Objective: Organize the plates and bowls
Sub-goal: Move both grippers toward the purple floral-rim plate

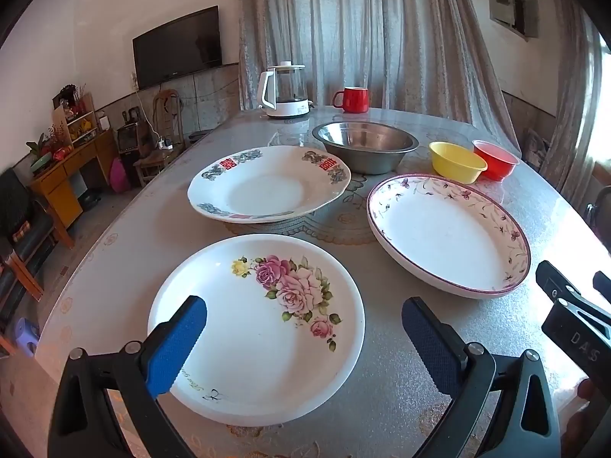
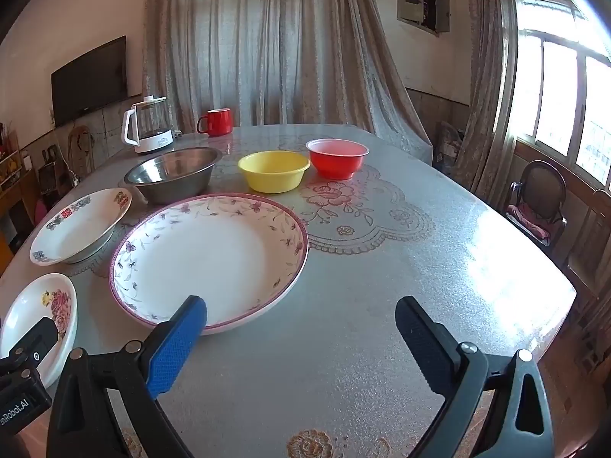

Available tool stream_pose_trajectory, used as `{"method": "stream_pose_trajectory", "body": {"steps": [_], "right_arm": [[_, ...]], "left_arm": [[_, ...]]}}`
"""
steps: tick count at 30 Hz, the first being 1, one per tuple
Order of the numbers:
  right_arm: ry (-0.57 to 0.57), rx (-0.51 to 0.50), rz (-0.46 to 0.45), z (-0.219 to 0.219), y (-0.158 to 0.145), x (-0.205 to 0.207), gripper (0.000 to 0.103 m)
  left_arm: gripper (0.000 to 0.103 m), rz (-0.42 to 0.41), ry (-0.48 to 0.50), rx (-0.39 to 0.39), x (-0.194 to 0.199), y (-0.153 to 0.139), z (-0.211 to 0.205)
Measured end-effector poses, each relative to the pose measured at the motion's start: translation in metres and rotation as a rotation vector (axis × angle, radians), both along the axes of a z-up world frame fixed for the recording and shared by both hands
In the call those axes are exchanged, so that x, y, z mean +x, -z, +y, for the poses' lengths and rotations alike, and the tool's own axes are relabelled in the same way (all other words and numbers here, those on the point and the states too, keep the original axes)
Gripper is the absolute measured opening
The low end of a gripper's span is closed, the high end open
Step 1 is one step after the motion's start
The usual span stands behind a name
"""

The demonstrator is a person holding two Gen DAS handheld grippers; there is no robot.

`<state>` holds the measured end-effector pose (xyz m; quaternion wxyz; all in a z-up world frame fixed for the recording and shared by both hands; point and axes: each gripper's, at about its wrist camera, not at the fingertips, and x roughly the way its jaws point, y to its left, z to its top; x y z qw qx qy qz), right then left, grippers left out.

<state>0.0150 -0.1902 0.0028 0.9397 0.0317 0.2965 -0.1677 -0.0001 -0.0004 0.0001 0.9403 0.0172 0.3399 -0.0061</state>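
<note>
A rose-printed white plate (image 1: 244, 343) lies on the table just under my left gripper (image 1: 303, 320), which is open and empty above its near half. A purple-rimmed floral plate (image 1: 450, 233) (image 2: 214, 255) lies to the right, and a white plate with red characters (image 1: 267, 183) (image 2: 80, 225) behind. Further back stand a steel bowl (image 1: 366, 145) (image 2: 175, 175), a yellow bowl (image 1: 456, 160) (image 2: 273, 170) and a red bowl (image 1: 496, 158) (image 2: 336, 158). My right gripper (image 2: 301, 318) is open and empty, its left finger over the purple-rimmed plate's near edge.
A glass kettle (image 1: 284, 89) (image 2: 149, 129) and a red mug (image 1: 353, 99) (image 2: 217, 122) stand at the table's far edge. The table (image 2: 420, 267) has a patterned cover. A chair (image 2: 538, 206) stands to the right by the window.
</note>
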Motion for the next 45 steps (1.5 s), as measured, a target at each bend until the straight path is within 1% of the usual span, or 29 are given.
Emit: {"method": "stream_pose_trajectory", "body": {"steps": [9, 13, 14, 20, 22, 24, 25, 27, 29, 31, 32, 35, 37, 38, 40, 42, 45], "right_arm": [[0.010, 0.024, 0.012, -0.012, 0.006, 0.000, 0.101], [0.010, 0.021, 0.023, -0.013, 0.008, 0.002, 0.101], [0.010, 0.019, 0.026, -0.013, 0.009, 0.002, 0.101], [-0.004, 0.012, 0.037, -0.016, 0.010, 0.006, 0.101], [-0.008, 0.008, 0.038, -0.016, 0.010, 0.007, 0.101], [-0.016, 0.009, 0.042, -0.017, 0.010, 0.010, 0.101], [-0.017, 0.009, 0.044, -0.018, 0.010, 0.011, 0.101], [-0.011, 0.007, 0.046, -0.021, 0.010, 0.013, 0.101], [-0.009, 0.007, 0.049, -0.024, 0.010, 0.014, 0.101], [-0.007, 0.009, 0.054, -0.027, 0.011, 0.016, 0.101], [-0.008, 0.014, 0.057, -0.029, 0.011, 0.016, 0.101], [-0.009, 0.032, 0.066, -0.033, 0.011, 0.019, 0.101], [-0.011, 0.037, 0.070, -0.035, 0.011, 0.020, 0.101], [-0.011, 0.037, 0.070, -0.035, 0.011, 0.021, 0.101], [-0.012, 0.035, 0.073, -0.035, 0.011, 0.022, 0.101], [-0.018, 0.034, 0.078, -0.035, 0.012, 0.023, 0.101], [-0.024, 0.038, 0.084, -0.036, 0.013, 0.026, 0.101]], "left_arm": [[0.103, 0.018, 0.021, 0.011, 0.002, 0.004, -0.006], [0.103, 0.027, 0.039, 0.009, 0.009, 0.006, -0.016], [0.103, 0.038, 0.041, 0.011, 0.006, 0.006, -0.013], [0.103, 0.044, 0.056, 0.007, 0.010, 0.005, -0.017], [0.103, 0.005, 0.074, -0.003, 0.011, 0.003, -0.018], [0.103, 0.000, 0.082, -0.020, 0.011, 0.001, -0.018], [0.103, 0.008, 0.084, 0.007, 0.013, 0.001, -0.019], [0.103, 0.001, 0.094, 0.018, 0.014, 0.000, -0.022], [0.103, 0.013, 0.108, 0.024, 0.016, 0.000, -0.023], [0.103, 0.015, 0.131, 0.006, 0.016, 0.000, -0.025], [0.103, 0.010, 0.144, 0.018, 0.017, 0.000, -0.027], [0.103, 0.018, 0.171, 0.002, 0.020, 0.000, -0.031], [0.103, 0.019, 0.178, 0.008, 0.021, 0.000, -0.033], [0.103, 0.018, 0.184, -0.003, 0.022, -0.001, -0.034], [0.103, 0.046, 0.191, -0.033, 0.023, 0.000, -0.032], [0.103, 0.052, 0.201, -0.036, 0.025, 0.001, -0.033], [0.103, 0.051, 0.206, -0.014, 0.026, 0.001, -0.036]]}}
